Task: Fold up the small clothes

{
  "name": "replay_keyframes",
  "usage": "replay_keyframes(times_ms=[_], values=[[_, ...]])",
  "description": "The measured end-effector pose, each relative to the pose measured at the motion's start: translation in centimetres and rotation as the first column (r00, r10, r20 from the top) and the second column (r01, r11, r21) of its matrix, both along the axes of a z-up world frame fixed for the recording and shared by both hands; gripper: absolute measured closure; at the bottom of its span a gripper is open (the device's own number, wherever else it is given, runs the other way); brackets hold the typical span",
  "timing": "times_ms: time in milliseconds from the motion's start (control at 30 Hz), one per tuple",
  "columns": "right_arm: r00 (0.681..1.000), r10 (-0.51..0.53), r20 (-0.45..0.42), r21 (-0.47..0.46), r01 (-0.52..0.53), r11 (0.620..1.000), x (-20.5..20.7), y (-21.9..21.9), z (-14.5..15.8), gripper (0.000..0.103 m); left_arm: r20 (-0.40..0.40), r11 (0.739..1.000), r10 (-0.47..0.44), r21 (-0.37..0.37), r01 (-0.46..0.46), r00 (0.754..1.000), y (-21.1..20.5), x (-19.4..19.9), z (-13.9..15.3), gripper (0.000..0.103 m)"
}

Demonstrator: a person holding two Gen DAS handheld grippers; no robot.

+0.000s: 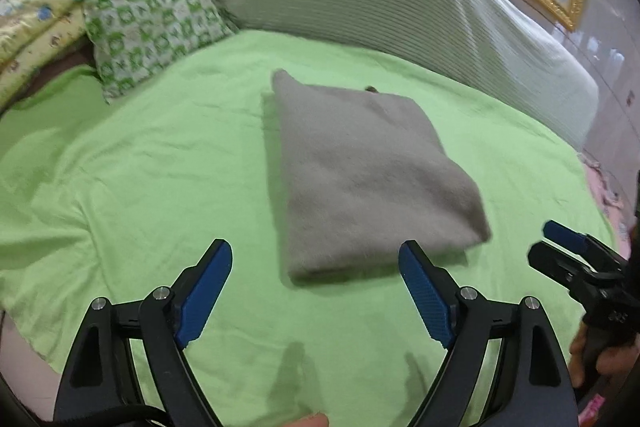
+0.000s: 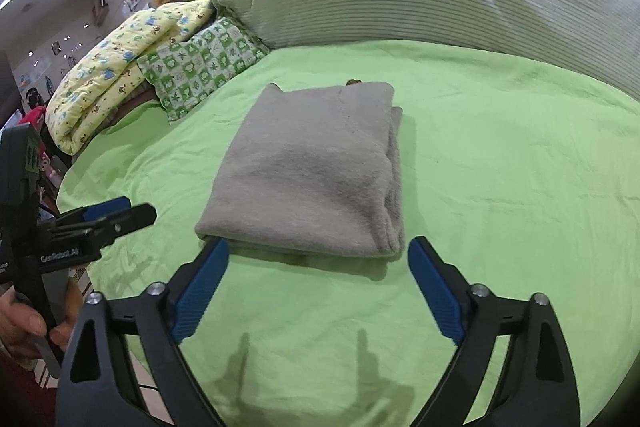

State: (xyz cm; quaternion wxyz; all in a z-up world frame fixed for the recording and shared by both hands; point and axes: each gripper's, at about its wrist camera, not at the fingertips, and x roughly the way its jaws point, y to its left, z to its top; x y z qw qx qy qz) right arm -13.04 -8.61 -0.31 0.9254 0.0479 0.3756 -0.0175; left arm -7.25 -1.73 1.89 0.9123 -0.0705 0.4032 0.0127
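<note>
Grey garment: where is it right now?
The grey garment lies folded mid-bed on the green sheet, just beyond both open grippers, with the green patterned pillow behind it to the left.

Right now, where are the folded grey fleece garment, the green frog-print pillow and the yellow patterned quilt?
Folded grey fleece garment [image 2: 312,171], right wrist view, top face.
Green frog-print pillow [image 2: 200,71], right wrist view, centre.
Yellow patterned quilt [image 1: 52,11], left wrist view, top fold.

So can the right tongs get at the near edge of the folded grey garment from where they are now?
Probably yes. The right tongs stand open just short of the folded grey garment, with only bare green sheet between. The left tongs sit off to the side, out of the way.
</note>
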Motion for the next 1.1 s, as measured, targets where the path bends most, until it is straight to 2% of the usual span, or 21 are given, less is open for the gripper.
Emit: replay_keyframes(times_ms=[400,1100], values=[[1.000,-0.001,-0.007,-0.030,0.001,1.000,2.3,0.9,-1.7,0.006,-0.029,0.998,0.006,0.058,-0.004,1.000,-0.5,1.2,-1.7,0.017],[1.000,-0.011,-0.015,-0.028,0.011,1.000,3.3,1.1,-3.2,0.006,-0.052,0.995,0.028,0.095,-0.023,0.998,-1.1,1.7,-2.8,0.017]])
